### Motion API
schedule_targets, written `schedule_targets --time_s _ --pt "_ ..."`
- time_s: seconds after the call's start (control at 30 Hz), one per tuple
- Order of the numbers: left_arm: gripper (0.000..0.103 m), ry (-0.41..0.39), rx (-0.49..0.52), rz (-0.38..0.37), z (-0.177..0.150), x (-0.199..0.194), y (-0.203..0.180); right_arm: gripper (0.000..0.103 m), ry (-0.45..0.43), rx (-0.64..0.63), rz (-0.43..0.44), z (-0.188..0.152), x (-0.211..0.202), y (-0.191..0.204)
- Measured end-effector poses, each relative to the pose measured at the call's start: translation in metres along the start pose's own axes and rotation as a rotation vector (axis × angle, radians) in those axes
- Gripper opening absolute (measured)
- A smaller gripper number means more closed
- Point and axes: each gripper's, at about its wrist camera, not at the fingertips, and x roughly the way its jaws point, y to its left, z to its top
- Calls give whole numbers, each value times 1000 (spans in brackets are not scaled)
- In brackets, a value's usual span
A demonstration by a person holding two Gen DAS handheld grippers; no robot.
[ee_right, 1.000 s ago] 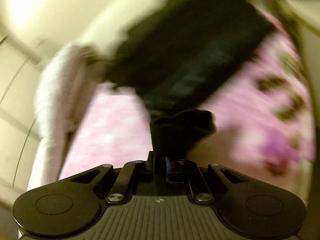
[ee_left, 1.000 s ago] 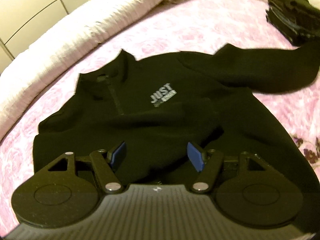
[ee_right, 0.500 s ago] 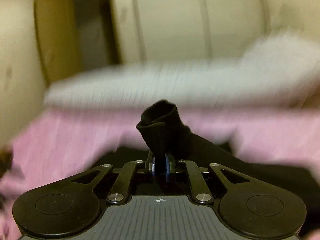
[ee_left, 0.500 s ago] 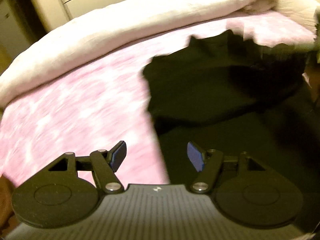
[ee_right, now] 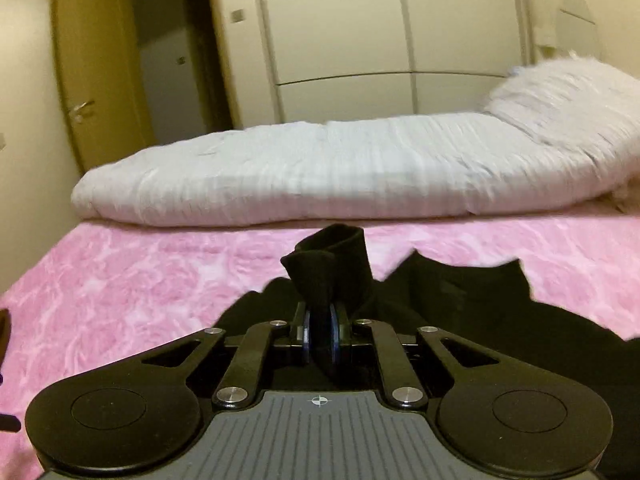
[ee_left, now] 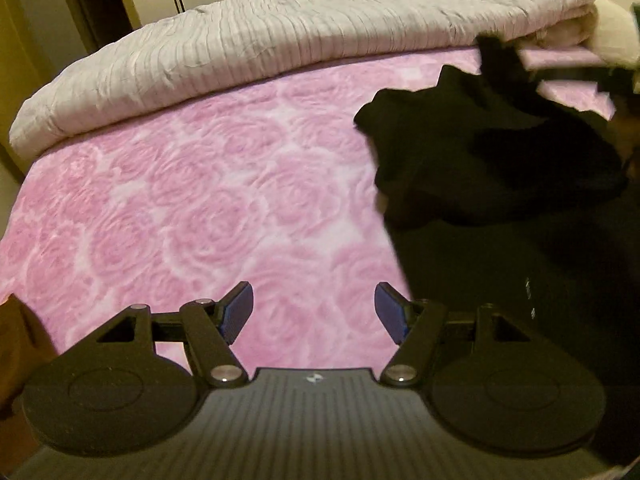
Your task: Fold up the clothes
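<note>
While my right hand-held gripper (ee_right: 320, 334) is clenched on the cuff of a black sleeve (ee_right: 332, 270), the cuff stands up out of the blue pads (ee_right: 306, 334), which press against the fabric from both sides. Behind the cuff lies the rest of the black sweatshirt (ee_right: 460, 300), spread on the pink rose-pattern blanket (ee_right: 140, 280) that covers the bed. Its far edge shows two raised points against the pink.

My left hand-held gripper (ee_left: 314, 312) is released: its two blue pads (ee_left: 240, 312) stand well apart with nothing between them. It hovers over bare pink rose-pattern blanket (ee_left: 200, 200), just beside the left edge of the black sweatshirt (ee_left: 500, 200). In the left wrist view the garment fills the right part of the frame, and one part of it lies doubled over the body, forming a darker layered mass. The upper right corner of that view is blurred; a dark strip of fabric (ee_left: 500, 60) rises there, and I cannot tell what holds it.

Beyond the sweatshirt, a rolled white duvet (ee_right: 320, 172) runs along the far side of the bed. Behind the duvet stand pale wardrobe doors (ee_right: 400, 40), and to their left an open door (ee_right: 92, 80).
</note>
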Motion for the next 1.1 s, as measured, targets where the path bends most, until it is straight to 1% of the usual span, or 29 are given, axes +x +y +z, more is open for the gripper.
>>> schedule_targets --time_s 0.07,0.13,0.17,0.2,0.23,0.3,0.37,0.5,0.53,0.57,0.63,0.67,0.7,0.77,0.8,0.83,0.87,0.9,1.0,1.03,1.1 --pt "64 -6 14 -10 7 7 -8 29 75 -18 45 -6 15 8" --pt "64 -21 40 -23 18 14 -19 32 149 -35 89 -12 29 15" --pt "64 -33 55 -32 25 18 -26 35 146 -29 110 -16 26 14" --pt "64 -41 67 -41 32 23 -33 41 128 -9 122 -20 17 8" --pt "64 -48 79 -50 38 28 -40 43 115 19 121 -24 8 0" --pt "64 -45 95 -83 52 44 -55 46 103 78 96 -28 -10 -20" --pt "64 -28 91 -142 68 68 -72 47 93 126 61 -30 -31 -43" --pt "63 53 -24 -260 93 123 -91 49 77 195 -50 -33 -74 -92" --pt "60 84 -51 -272 99 139 -95 49 76 215 -79 -35 -82 -108" --pt "58 105 -52 -257 102 151 -101 49 76 232 -103 -37 -90 -122" --pt "33 136 -33 -220 107 172 -114 50 81 250 -160 -43 -101 -146" --pt "28 142 -24 -225 109 180 -121 50 88 255 -200 -46 -104 -158" --pt "25 148 -23 -232 108 185 -126 50 93 262 -241 -48 -107 -169" --pt "20 146 -18 -221 108 189 -132 50 101 282 -312 -54 -111 -190" --pt "6 147 -18 -227 108 188 -133 50 106 294 -341 -56 -112 -199" --pt "2 127 -11 -214 111 183 -131 50 113 301 -366 -57 -110 -207" --pt "2 103 -3 -197 114 176 -129 50 119 308 -388 -57 -109 -213" --pt "2 50 5 -159 118 166 -124 50 117 314 -401 -57 -111 -218" --pt "2 -3 -4 -117 126 154 -111 50 112 317 -423 -56 -117 -230" --pt "2 13 -4 -124 126 157 -109 51 125 304 -419 -56 -116 -231" --pt "2 46 10 -141 126 166 -110 53 188 242 -425 -61 -108 -230"
